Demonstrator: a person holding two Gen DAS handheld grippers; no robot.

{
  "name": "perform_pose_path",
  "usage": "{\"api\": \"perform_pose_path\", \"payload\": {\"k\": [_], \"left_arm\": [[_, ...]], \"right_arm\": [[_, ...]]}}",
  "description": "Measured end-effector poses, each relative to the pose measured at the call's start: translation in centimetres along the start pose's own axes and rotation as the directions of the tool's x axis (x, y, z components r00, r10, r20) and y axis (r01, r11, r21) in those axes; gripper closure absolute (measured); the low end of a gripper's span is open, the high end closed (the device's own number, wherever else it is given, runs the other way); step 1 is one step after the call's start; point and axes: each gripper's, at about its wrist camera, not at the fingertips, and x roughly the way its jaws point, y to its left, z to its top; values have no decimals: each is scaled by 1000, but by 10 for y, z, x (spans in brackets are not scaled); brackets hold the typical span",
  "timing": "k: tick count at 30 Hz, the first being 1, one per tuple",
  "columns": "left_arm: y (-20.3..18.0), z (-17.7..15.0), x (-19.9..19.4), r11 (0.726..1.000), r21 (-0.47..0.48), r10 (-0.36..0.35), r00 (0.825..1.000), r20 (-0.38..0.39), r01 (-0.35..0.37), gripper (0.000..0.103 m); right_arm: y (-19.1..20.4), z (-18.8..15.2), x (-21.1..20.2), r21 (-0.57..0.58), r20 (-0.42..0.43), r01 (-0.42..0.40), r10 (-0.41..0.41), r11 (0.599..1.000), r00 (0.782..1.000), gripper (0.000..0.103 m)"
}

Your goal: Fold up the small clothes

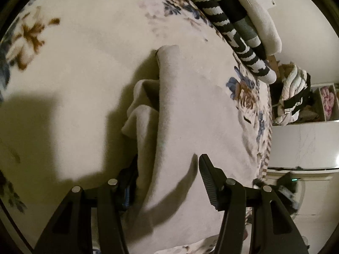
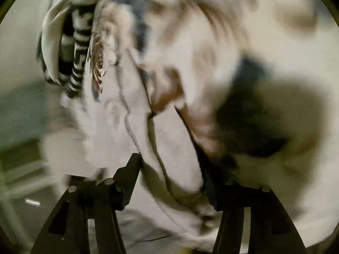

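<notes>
One pale garment [image 1: 169, 105] lies half folded on the flowered bed [image 1: 74, 63], while a folded pile [image 1: 243, 31] waits upper right; left gripper [image 1: 167, 169] and right gripper [image 2: 171, 182] both hold their jaws apart around the cloth.

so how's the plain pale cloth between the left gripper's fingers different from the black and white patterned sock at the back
The pale cloth is plain and loosely rumpled; the patterned sock is boldly black-and-white and lies straight. The cloth is near the left gripper; the sock lies stacked with other folded items. Both rest on the floral blanket.

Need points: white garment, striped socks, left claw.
white garment [image 1: 180, 110], left wrist view, middle of the folded panel
striped socks [image 1: 239, 40], left wrist view, mid-length of the black-and-white pair
left claw [image 1: 167, 169], left wrist view, midway between fingertips, over the garment
</notes>
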Motion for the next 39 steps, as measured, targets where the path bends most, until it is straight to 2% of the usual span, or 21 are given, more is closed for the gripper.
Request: {"api": "perform_pose_path", "payload": {"k": [4,5,7,8,9,11,12,13,14,15,17,20,22,26,27,28,29,31,33,35,39], "left_arm": [[-2,-2,3,1000,-3,-13,1000,14,13,54],[-4,-3,2,1000,-7,-28,999,26,28,56],[-8,-5,1,997,-2,-76,997,28,76,80],[-10,-6,0,996,2,-89,996,25,89,81],[-11,-6,-2,995,8,-103,994,27,103,81],[-10,-6,-3,993,12,-120,992,24,120,81],[-5,-6,-2,993,-2,-118,993,19,118,81],[0,-5,-1,992,-26,-120,993,16,121,81],[9,-3,0,991,-64,-120,993,12,121,81],[14,-2,0,991,-83,-108,994,8,108,77],[21,-2,-4,989,-106,-106,994,8,106,73],[20,-4,-12,992,-89,-84,996,15,85,62],[19,-4,-14,993,-91,-75,997,20,77,60],[20,-2,-8,988,-119,-92,995,44,97,62],[19,-2,-8,986,-120,-107,992,65,114,65],[17,-3,-9,985,-118,-117,990,85,126,87],[14,-3,-11,985,-113,-118,989,90,128,87],[14,-4,-11,990,-106,-87,992,94,97,87],[28,-4,-5,990,-139,-33,998,50,39,83],[34,-1,-5,982,-172,-69,997,27,73,75],[11,5,-24,997,-65,-32,999,42,34,53]], "right_arm": [[22,1,11,-94,-4,0,0,996,1000,41],[22,2,18,-83,-14,-26,25,996,1000,54],[28,1,31,-66,-61,-114,110,991,992,82],[31,1,35,-57,-72,-152,147,987,986,82],[29,-3,40,-9,-103,-254,252,967,962,83],[14,-2,56,194,-151,-480,509,856,847,83],[5,-2,59,240,-139,-495,534,835,834,83],[-11,0,60,285,-110,-444,489,850,865,83],[-26,2,59,290,-101,-330,372,898,923,75],[-33,3,58,295,-95,-280,319,914,943,67],[-39,2,43,296,-71,-264,296,918,952,55],[-13,-1,3,118,21,-103,102,988,995,45],[4,-2,-6,36,35,-106,105,994,994,37],[16,5,20,12,-52,-117,118,993,992,37],[16,8,29,45,-56,-125,128,991,990,42],[15,7,29,58,-40,-171,174,983,984,79],[15,3,26,52,-37,-189,191,981,981,86],[26,-3,13,-7,-3,-193,193,981,981,86],[26,-7,7,-12,29,-101,102,995,994,86],[18,-10,4,-3,45,-11,11,1000,999,84],[29,-5,-12,-37,40,31,-29,999,999,58]]}}
